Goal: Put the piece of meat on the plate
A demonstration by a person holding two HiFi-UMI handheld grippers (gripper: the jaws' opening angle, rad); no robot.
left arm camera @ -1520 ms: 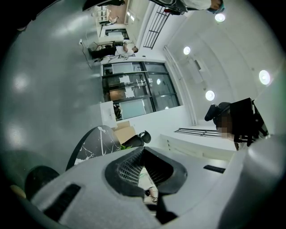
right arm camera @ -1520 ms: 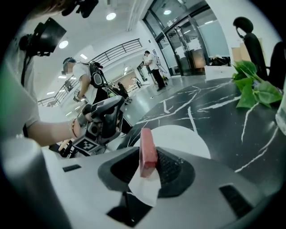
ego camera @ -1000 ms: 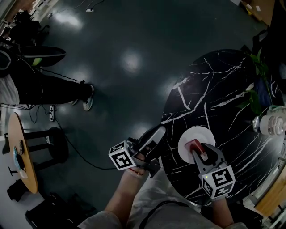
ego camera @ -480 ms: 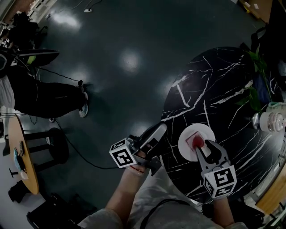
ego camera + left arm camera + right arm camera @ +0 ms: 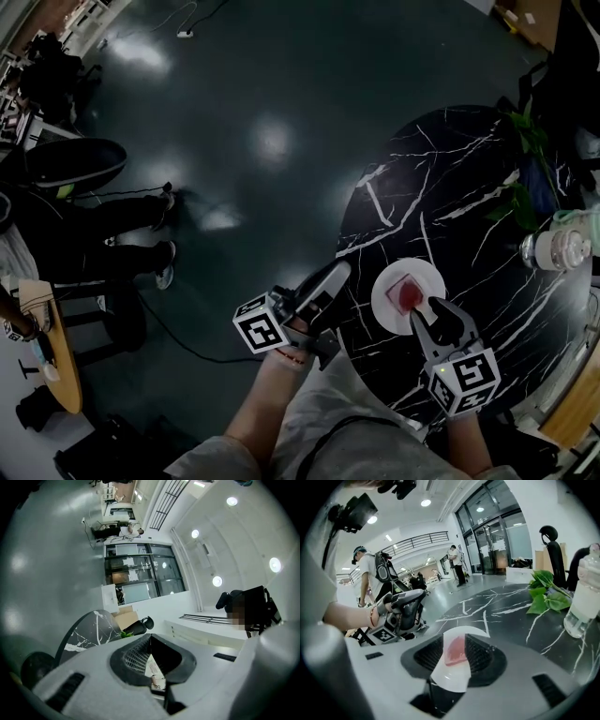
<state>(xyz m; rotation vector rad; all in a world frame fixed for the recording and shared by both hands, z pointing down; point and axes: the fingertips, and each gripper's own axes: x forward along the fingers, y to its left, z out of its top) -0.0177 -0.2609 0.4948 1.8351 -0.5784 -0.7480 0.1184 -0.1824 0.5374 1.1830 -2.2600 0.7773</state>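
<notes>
Pink piece of meat point(image 5: 409, 294) lies on the round white plate point(image 5: 382, 302) on the black marble counter point(image 5: 487, 187); right gripper point(image 5: 427, 311) released just beside it, left gripper point(image 5: 339, 272) clenched empty.

Under you, the dark glossy floor point(image 5: 234, 141) runs out toward 11 o'clock and throws back pale patches of light. A round black table point(image 5: 450, 159) veined in white lies at 2 o'clock, a small round wooden table point(image 5: 61, 361) at 8 o'clock. Glass doors point(image 5: 494, 541), a railed balcony point(image 5: 412, 541) and round ceiling lamps point(image 5: 217, 581) mark the white hall.
</notes>
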